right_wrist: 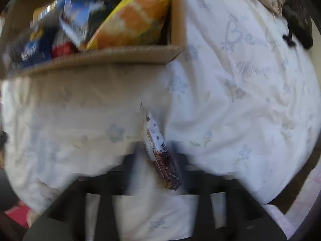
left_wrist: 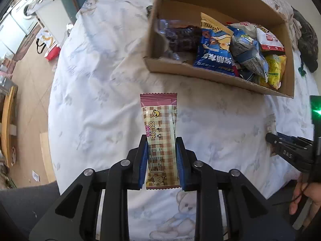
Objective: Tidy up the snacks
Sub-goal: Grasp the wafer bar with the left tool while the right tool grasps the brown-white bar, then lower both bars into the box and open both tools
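Note:
My left gripper [left_wrist: 162, 140] is shut on a pink and cream checked snack bar [left_wrist: 159, 118], which stands lengthwise between the blue pads above the white bedsheet. A cardboard box [left_wrist: 200, 76] lies beyond it to the upper right, holding a blue bag [left_wrist: 215, 48], a yellow bag [left_wrist: 275, 68] and a dark packet [left_wrist: 182, 38]. The right wrist view is blurred. There my right gripper [right_wrist: 158, 150] holds a brown and white snack bar [right_wrist: 158, 146] edge-on between its fingers, just below the box [right_wrist: 100, 57]. The left wrist view shows the right gripper [left_wrist: 269, 138] at the right edge.
The white bedsheet [left_wrist: 100, 80] with a bear print covers the bed. The bed's left edge drops to a wooden floor [left_wrist: 30, 80]. Dark clothing [left_wrist: 307, 40] lies right of the box. A person's hand [left_wrist: 301, 196] holds the right gripper's handle.

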`<state>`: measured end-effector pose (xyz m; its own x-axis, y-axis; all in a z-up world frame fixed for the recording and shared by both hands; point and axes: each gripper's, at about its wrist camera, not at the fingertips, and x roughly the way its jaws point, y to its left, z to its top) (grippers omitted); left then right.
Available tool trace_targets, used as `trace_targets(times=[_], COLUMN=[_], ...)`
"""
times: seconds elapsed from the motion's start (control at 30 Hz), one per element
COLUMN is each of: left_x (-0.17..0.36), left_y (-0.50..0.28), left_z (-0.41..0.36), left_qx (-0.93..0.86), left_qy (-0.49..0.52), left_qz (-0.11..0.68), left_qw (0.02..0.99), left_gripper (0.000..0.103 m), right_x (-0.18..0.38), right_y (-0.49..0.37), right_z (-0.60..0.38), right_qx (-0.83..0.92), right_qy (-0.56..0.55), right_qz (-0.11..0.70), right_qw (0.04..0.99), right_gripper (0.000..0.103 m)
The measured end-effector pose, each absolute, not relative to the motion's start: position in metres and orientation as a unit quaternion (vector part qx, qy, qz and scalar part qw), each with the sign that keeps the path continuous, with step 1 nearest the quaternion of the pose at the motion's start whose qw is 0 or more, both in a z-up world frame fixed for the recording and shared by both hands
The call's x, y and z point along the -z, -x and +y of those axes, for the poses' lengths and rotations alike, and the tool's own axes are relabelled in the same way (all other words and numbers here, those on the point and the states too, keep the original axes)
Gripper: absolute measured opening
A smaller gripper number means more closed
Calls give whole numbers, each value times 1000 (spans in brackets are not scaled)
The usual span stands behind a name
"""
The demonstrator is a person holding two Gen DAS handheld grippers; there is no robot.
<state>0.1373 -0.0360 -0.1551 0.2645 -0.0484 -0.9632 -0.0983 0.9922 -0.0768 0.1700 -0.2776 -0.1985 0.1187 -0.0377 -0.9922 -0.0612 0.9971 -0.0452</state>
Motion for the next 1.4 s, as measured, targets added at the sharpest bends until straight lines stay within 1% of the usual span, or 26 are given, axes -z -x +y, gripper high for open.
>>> trace_targets(times=[0.13,0.27,0.43,0.53,0.73,0.8,0.9,1.0,1.13,1.4], left_x=[151,143,127,115,83,69,55,45,36,38], left_y=[-134,-131,-128,-126,-122,-121,-121,-128,-148,-194], left_z=[-30,-28,-25,-26,-20,-19,-19,-23,-30,-52], left_qx=[-27,-34,-43,-47,-27,-24,-23,-16,-5,11], left_qy=[61,49,33,30,69,72,67,57,46,5], left_qz=[594,577,542,515,445,413,390,389,393,402], left_qw=[802,814,839,856,893,907,918,919,919,916], left_gripper=[22,22,22,22,22,22,22,22,22,22], right_x=[176,143,118,108,84,75,65,58,55,55], right_y=[-161,-144,-126,-124,-132,-134,-136,-146,-161,-194], right_z=[-279,-284,-279,-278,-287,-291,-295,-297,-301,-284], right_qx=[-31,-101,-151,-167,-200,-208,-210,-214,-214,-213], right_qy=[4,-86,-110,-120,-186,-219,-248,-263,-279,-255], right_qz=[636,598,570,551,499,477,449,432,433,436], right_qw=[771,790,800,809,822,825,832,836,830,836], right_gripper=[20,20,20,20,20,20,20,20,20,20])
